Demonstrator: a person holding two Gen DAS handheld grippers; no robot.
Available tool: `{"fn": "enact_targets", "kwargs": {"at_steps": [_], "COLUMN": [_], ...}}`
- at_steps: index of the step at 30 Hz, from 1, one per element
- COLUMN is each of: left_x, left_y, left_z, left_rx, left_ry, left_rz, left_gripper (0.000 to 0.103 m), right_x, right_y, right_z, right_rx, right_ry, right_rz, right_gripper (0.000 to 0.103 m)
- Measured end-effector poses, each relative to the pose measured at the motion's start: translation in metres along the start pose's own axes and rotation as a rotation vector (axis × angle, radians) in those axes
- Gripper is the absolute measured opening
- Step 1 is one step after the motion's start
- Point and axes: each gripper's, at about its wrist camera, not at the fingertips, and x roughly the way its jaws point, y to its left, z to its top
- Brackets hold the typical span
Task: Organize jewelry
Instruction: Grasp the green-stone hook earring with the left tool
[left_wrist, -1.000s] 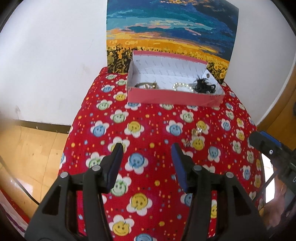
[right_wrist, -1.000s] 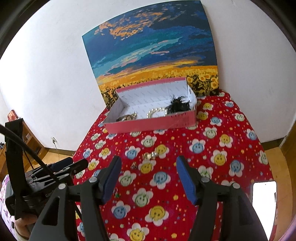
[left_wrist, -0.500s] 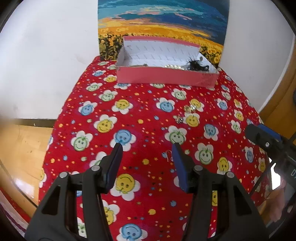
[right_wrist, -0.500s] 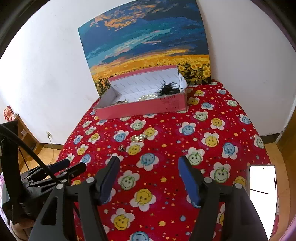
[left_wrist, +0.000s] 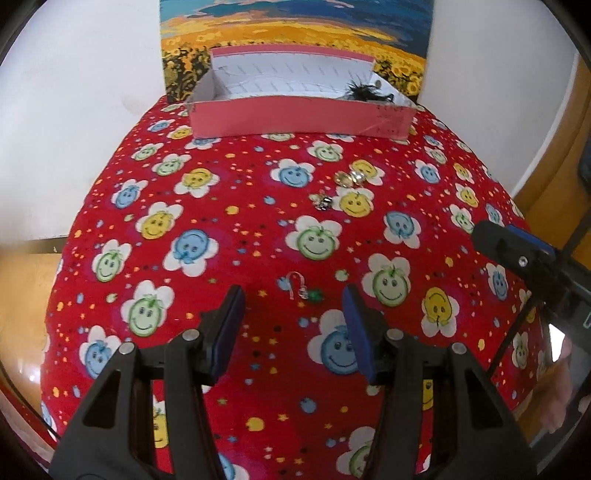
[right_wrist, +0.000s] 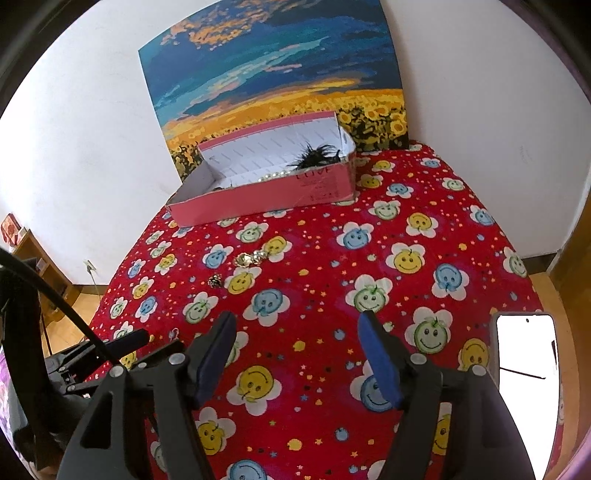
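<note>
Earring (left_wrist: 303, 290) with green bead lies on red smiley-flower tablecloth (left_wrist: 229, 236), just ahead of left gripper (left_wrist: 293, 308), between wide-spread, empty fingers. Right gripper (right_wrist: 297, 345) likewise spread wide, nothing held. 2 jewelry clusters (left_wrist: 349, 178) (left_wrist: 322, 201) seen before pink box (left_wrist: 299, 112).

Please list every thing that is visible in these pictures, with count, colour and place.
box: one, pink, back of table.
black feathery piece: one, inside box, right end.
pearl strand: one, white, inside box.
gold pieces: one cluster, on cloth.
small ornament: one, silver-dark, near the cluster.
green earring: one, clear hook, before left gripper.
tablecloth: one, red, smiley flowers.
painting: one, blue-yellow, on wall.
left gripper: black, open.
right gripper: black, open.
</note>
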Motion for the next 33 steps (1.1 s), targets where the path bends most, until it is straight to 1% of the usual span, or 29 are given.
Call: {"fn": "enact_targets", "kwargs": {"at_steps": [2, 6, 10, 12, 13, 14, 15, 23, 29, 33], "left_x": [0.001, 0.005, 0.007, 0.008, 0.009, 0.009, 0.009, 0.004, -0.007, -0.012], "left_y": [-0.004, -0.012, -0.010, -0.008, -0.006, -0.006, -0.005, 0.000, 0.014, 0.029], "left_z": [-0.001, -0.002, -0.002, -0.001, 0.000, 0.000, 0.000, 0.001, 0.006, 0.010], "left_rx": [0.018, 0.052, 0.040, 0.027, 0.020, 0.019, 0.019, 0.006, -0.019, -0.058], "left_ry": [-0.009, -0.013, -0.031, -0.034, -0.035, -0.038, -0.040, -0.053, -0.092, -0.107], "left_rz": [-0.007, -0.018, -0.007, -0.009, -0.010, -0.009, -0.007, -0.031, -0.009, 0.009], "left_gripper": [0.044, 0.028, 0.020, 0.014, 0.013, 0.008, 0.002, 0.001, 0.001, 0.001], "right_x": [0.003, 0.006, 0.007, 0.007, 0.007, 0.007, 0.008, 0.011, 0.011, 0.014], "right_y": [-0.002, -0.007, -0.010, -0.012, -0.012, -0.013, -0.014, -0.011, -0.002, 0.008], "right_z": [-0.001, -0.002, -0.002, -0.002, -0.002, -0.002, -0.002, -0.002, 0.000, 0.001], "right_rx": [0.005, 0.016, 0.024, 0.028, 0.027, 0.030, 0.032, 0.028, 0.015, -0.004], "right_ry": [0.006, 0.014, 0.015, 0.013, 0.013, 0.013, 0.013, 0.022, 0.023, 0.029], "right_rz": [-0.002, 0.001, 0.004, 0.007, 0.007, 0.008, 0.010, 0.011, 0.014, 0.020], "right_gripper": [0.071, 0.071, 0.071, 0.071, 0.071, 0.071, 0.071, 0.071, 0.071, 0.071]}}
